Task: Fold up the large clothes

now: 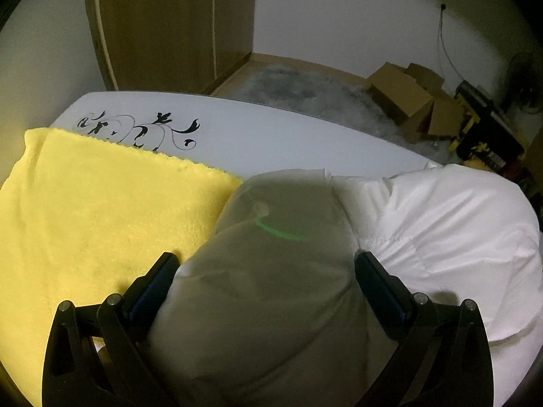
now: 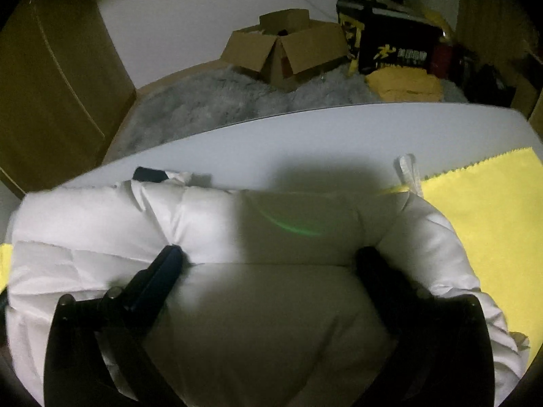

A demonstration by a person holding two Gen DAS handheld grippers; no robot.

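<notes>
Two claws, left (image 1: 266,264) and right (image 2: 271,257), both spread wide and grasping nothing, straddle a white puffer jacket (image 2: 210,213) on the counter (image 2: 305,135), partly over a yellow towel (image 1: 101,210). Likely light, springy, slippery; best pinched at a quilted seam or hem.

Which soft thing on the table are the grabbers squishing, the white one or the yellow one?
The puffy white jacket. Both the left gripper and right gripper straddle its padding, jaws wide. The yellow towel lies flat beside it, not between any fingers.
</notes>
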